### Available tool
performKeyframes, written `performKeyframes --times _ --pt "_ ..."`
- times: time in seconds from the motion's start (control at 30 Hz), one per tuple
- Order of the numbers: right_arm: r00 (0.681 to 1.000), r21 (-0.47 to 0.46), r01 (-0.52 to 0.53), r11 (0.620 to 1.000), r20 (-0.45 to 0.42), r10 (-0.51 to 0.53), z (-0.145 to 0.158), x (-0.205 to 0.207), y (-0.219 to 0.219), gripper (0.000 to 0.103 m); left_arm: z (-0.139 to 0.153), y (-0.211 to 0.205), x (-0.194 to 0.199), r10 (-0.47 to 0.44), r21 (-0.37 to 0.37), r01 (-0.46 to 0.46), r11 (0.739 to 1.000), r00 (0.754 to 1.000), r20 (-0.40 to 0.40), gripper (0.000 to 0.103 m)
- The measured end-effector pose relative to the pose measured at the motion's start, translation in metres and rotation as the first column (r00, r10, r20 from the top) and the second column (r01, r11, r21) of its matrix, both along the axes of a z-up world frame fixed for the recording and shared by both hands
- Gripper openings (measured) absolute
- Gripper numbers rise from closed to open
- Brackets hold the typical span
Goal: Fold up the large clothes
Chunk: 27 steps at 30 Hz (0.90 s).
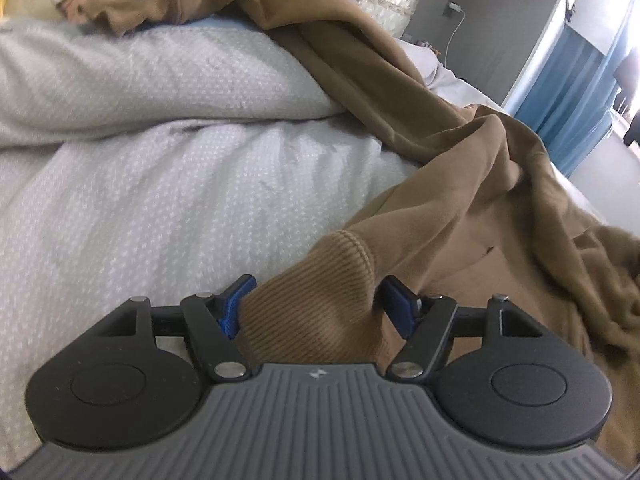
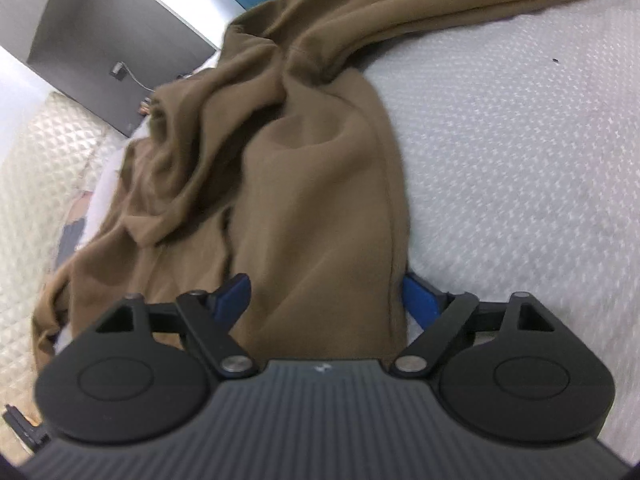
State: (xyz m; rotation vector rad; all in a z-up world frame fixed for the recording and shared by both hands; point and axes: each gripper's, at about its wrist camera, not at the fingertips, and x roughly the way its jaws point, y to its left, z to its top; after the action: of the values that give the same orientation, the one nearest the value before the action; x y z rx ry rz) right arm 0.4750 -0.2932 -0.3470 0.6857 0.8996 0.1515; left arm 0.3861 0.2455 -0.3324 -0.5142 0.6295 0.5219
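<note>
A large brown sweatshirt [image 1: 460,184] lies rumpled across a white textured bedspread [image 1: 180,184]. In the left wrist view its ribbed sleeve cuff [image 1: 320,312] rests between the blue fingers of my left gripper [image 1: 316,284], whose jaws stand wide beside it without squeezing it. In the right wrist view a flat stretch of the sweatshirt [image 2: 320,208], with a seam down its right edge, runs between the fingers of my right gripper [image 2: 326,280]. Those jaws also stand wide, and the cloth lies loose on the bedspread [image 2: 520,160]. The fabric under both gripper bodies is hidden.
A white pillow or duvet bulge [image 1: 160,76] rises behind the left gripper. A quilted cream cover [image 2: 44,184] lies at the bed's far side. Beyond the bed are a grey wall [image 2: 120,24] with a plugged-in charger [image 2: 118,69] and blue curtains [image 1: 568,96].
</note>
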Motion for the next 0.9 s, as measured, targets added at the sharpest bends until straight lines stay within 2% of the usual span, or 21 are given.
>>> performKeyframes --times 0.07,0.1,0.13,0.23,0.3,0.33,0.4,0.47,0.63,0.8,0.9 --pt "1.000 0.013 0.014 1.000 0.003 -0.014 -0.001 0.000 -0.001 0.084 -0.001 -0.001 0.002 -0.006 0.011 0.006 1.000 1.000 0.010 0.064" --pt "1.000 0.004 0.004 1.000 0.005 -0.004 0.000 0.001 0.002 0.084 -0.001 -0.001 0.003 -0.021 0.002 0.021 1.000 1.000 0.018 0.047" --pt "1.000 -0.002 -0.020 1.000 0.008 0.020 0.001 0.000 0.007 0.085 -0.001 0.000 0.002 -0.036 -0.022 0.036 0.999 0.999 0.034 0.035" --pt "0.996 -0.026 -0.087 0.996 0.032 0.088 0.004 -0.001 0.016 0.083 0.008 0.000 -0.005 -0.033 -0.031 0.035 0.999 0.996 0.080 0.019" --pt "0.995 -0.077 -0.088 0.993 0.030 0.090 0.008 -0.005 0.019 0.057 0.015 0.000 -0.010 -0.035 -0.045 0.040 0.998 0.992 0.118 0.016" --pt "0.995 -0.091 -0.097 0.991 0.028 0.100 0.010 -0.006 0.019 0.051 0.020 -0.002 -0.014 -0.037 -0.041 0.043 0.998 0.991 0.132 0.015" --pt "0.994 -0.105 -0.098 0.990 0.034 0.102 0.017 -0.008 0.016 0.030 0.028 -0.006 -0.022 -0.045 -0.035 0.051 0.998 0.987 0.157 0.014" --pt "0.993 -0.093 -0.098 0.991 0.058 0.104 0.029 -0.014 0.011 0.019 0.037 -0.009 -0.032 -0.052 -0.033 0.059 0.998 0.981 0.187 0.014" --pt "0.983 -0.103 -0.096 0.990 0.144 0.111 0.068 -0.033 0.000 0.013 0.060 -0.014 -0.062 -0.065 -0.063 0.082 0.995 0.969 0.238 0.013" --pt "0.979 -0.066 -0.096 0.993 0.175 0.106 0.090 -0.055 -0.026 0.012 0.081 -0.007 -0.099 -0.041 -0.161 0.088 0.983 0.960 0.278 0.013" --pt "0.978 -0.060 -0.102 0.993 0.175 0.111 0.105 -0.069 -0.031 0.013 0.095 -0.015 -0.122 -0.060 -0.123 0.096 0.988 0.961 0.269 0.013"
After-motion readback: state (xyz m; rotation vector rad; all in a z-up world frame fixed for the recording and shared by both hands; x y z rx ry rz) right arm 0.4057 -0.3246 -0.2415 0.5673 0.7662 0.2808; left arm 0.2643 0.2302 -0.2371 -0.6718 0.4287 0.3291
